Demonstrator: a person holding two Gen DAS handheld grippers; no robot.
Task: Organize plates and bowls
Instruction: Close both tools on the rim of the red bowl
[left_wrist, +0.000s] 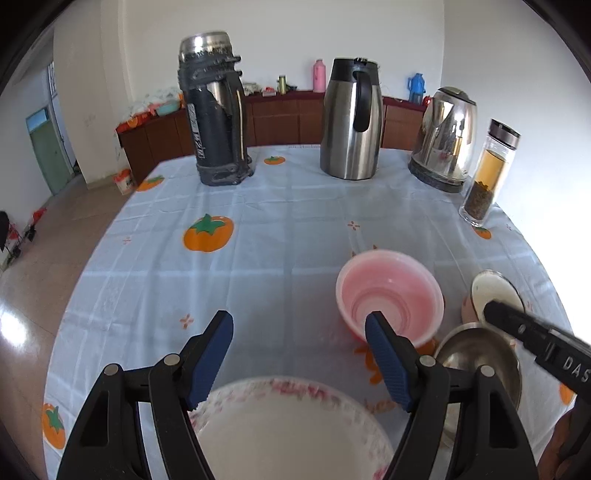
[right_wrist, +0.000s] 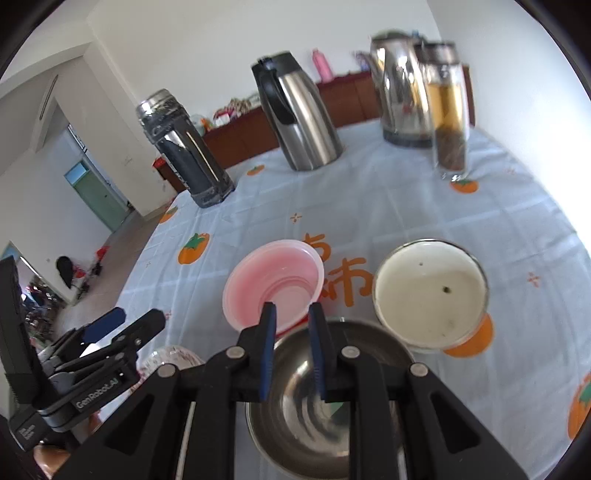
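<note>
While its blue-padded fingers (left_wrist: 212, 363) stand spread wide, the left gripper (left_wrist: 300, 360) hangs over the white floral bowl (left_wrist: 295, 432) at 6 o'clock in its view, gripping nothing; whether the pads touch the rim cannot be told. The right gripper (right_wrist: 291, 350) has its fingers (right_wrist: 266, 350) drawn to a narrow gap, nothing between them, poised above the far rim of the steel bowl (right_wrist: 306, 424). Just beyond, at 12 o'clock in the right view, sits the pink plastic bowl (right_wrist: 273, 280), and at 2 o'clock the cream enamel bowl (right_wrist: 430, 291), both on the pumpkin-print tablecloth (left_wrist: 258, 206). Farther back stand a dark thermos (left_wrist: 212, 110), a steel carafe (left_wrist: 351, 118), an electric kettle (left_wrist: 445, 138) and a glass tea bottle (left_wrist: 487, 173).
</note>
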